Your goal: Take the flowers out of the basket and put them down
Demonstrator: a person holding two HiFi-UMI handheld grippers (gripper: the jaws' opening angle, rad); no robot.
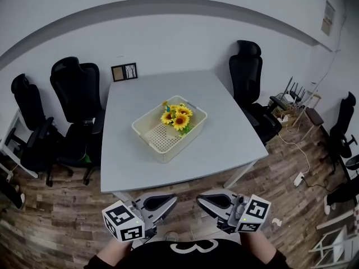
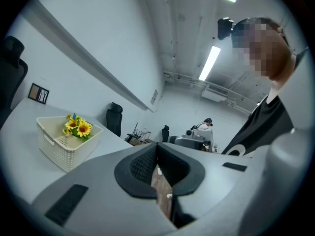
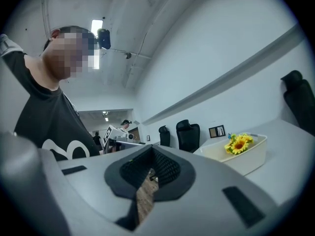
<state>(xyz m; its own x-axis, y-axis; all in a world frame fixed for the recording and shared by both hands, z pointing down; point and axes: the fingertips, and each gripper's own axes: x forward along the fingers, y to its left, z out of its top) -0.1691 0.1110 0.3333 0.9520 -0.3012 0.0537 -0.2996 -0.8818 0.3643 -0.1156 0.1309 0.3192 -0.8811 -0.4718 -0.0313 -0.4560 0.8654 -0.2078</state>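
On the desk (image 1: 224, 142), sunflowers (image 1: 176, 117) lie in the far right corner of a cream basket (image 1: 147, 129). Near the person, the left claw (image 1: 167, 202) and right claw (image 1: 205, 202) hang closed, empty.

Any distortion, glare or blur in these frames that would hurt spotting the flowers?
Head view: strong fisheye, the wall ledge bows into an arc, light is even, flowers in the basket are sharp. Left gripper view: dark round vignette, ceiling strip light blown out, flowers small but clear. Right gripper view: same vignette, flowers legible.
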